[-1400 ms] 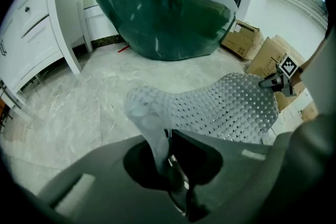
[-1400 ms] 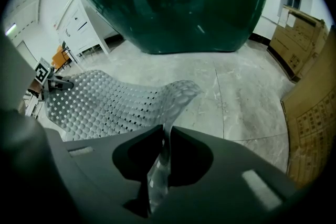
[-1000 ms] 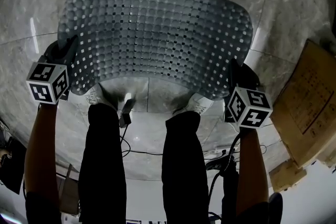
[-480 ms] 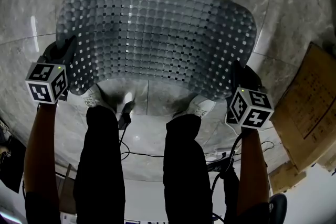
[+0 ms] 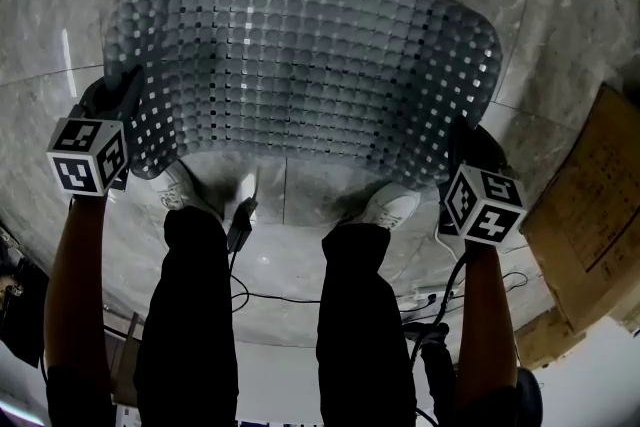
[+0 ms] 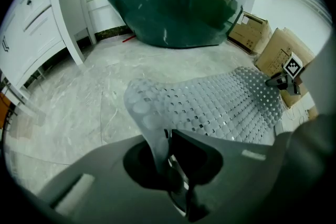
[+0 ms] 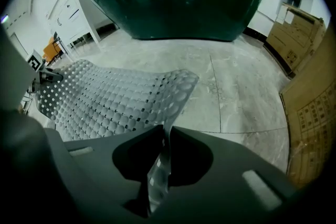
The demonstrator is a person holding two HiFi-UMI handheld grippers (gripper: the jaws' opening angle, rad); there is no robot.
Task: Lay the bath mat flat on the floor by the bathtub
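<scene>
The left gripper (image 6: 167, 139) pinches one near corner of the bath mat (image 5: 300, 65), and the right gripper (image 7: 164, 136) pinches the other near corner. This way the mat is spread wide between them and does not fold. Its far edge points toward the dark bathtub (image 6: 173, 2), low over the marble floor (image 5: 560, 15), probably so that it can go down flat there.

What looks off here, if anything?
Nothing damaged or spilled. The bath mat isn't flat yet: left gripper and right gripper each pinch a near corner, so it bows between them over the floor. Loose cables trail near the person's shoes.
</scene>
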